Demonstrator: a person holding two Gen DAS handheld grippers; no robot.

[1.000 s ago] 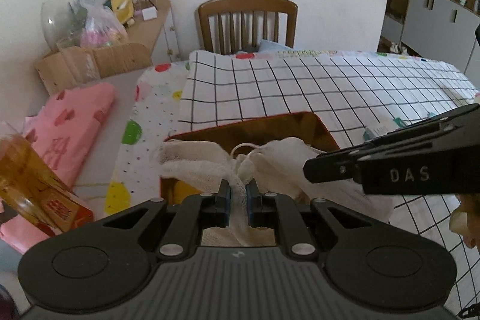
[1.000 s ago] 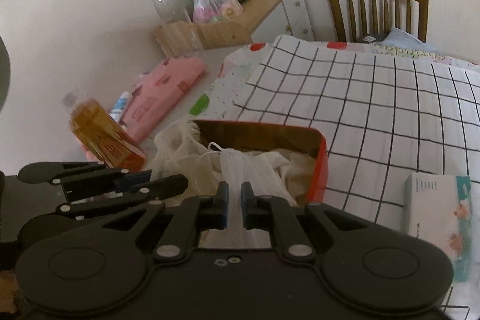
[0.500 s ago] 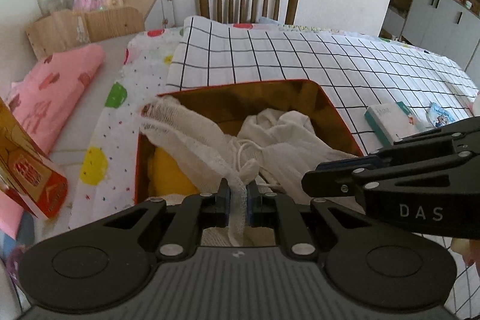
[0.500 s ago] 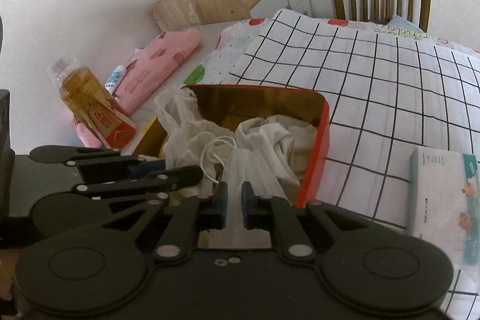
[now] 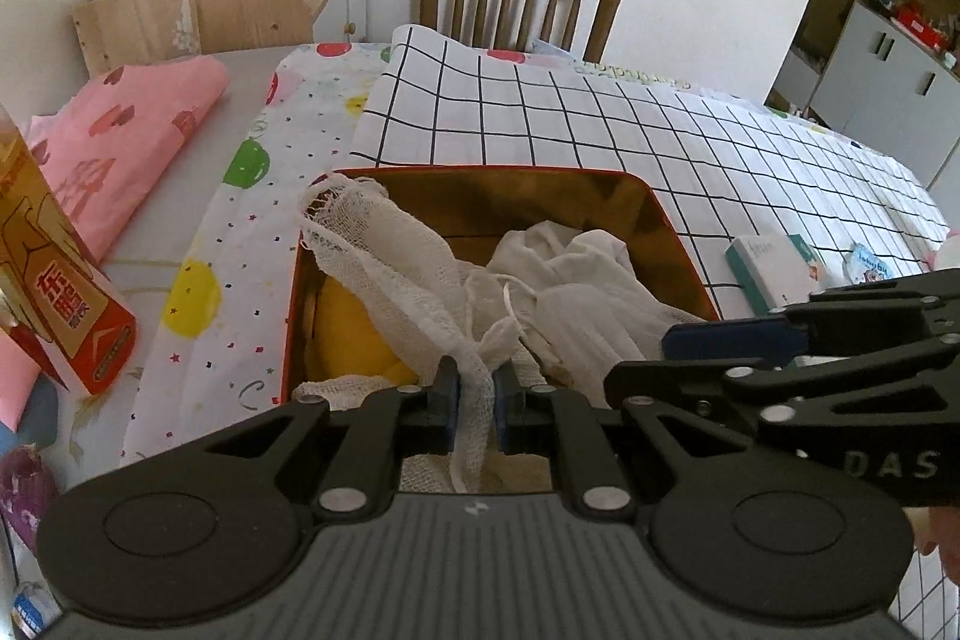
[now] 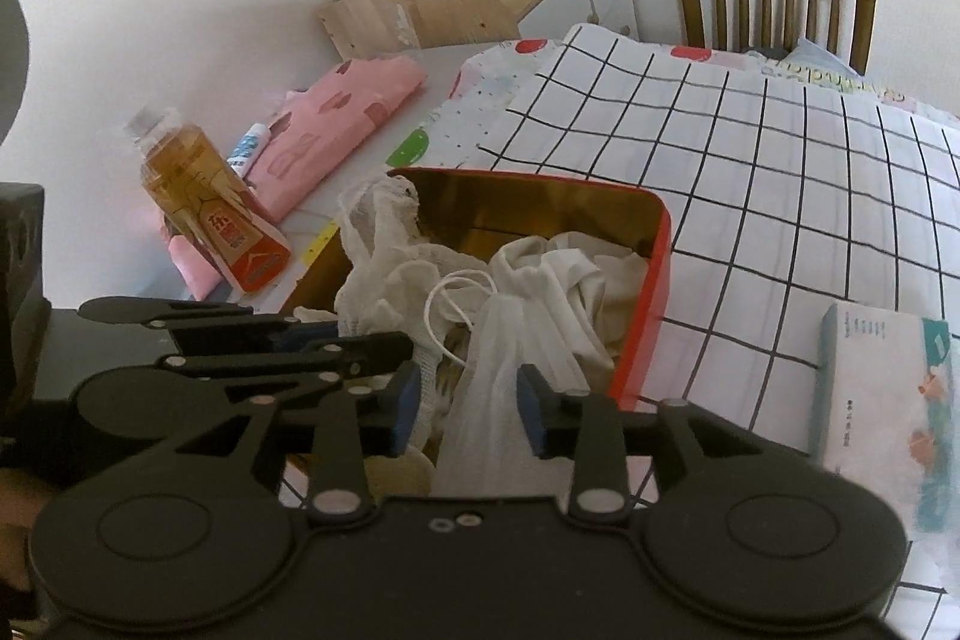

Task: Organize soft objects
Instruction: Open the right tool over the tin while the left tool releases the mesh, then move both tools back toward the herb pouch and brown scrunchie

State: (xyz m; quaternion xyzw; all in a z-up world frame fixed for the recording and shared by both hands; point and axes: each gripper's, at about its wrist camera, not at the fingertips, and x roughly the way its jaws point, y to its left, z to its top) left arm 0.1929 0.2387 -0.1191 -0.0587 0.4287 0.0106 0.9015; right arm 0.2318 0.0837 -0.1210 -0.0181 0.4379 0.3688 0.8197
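- The left gripper (image 5: 474, 403) is clamped tight on a strip of white gauze (image 5: 390, 256) at the near edge of the red tin (image 5: 684, 244).
- The right gripper (image 6: 468, 403) has its jaws opening, with a white mesh cloth (image 6: 510, 370) lying loose between them, trailing into the tin.
- Deeper inside the tin sit a cream cloth (image 5: 570, 250) and something yellow (image 5: 348, 328).

Black hand-held gripper (image 5: 475, 403), blue pads, silver screws, "DAS" lettering

The right tongs (image 6: 467, 409) are opening around a white mesh cloth (image 6: 510, 370) that trails into the red tin (image 6: 651, 280), beside the left tongs (image 6: 336, 340).
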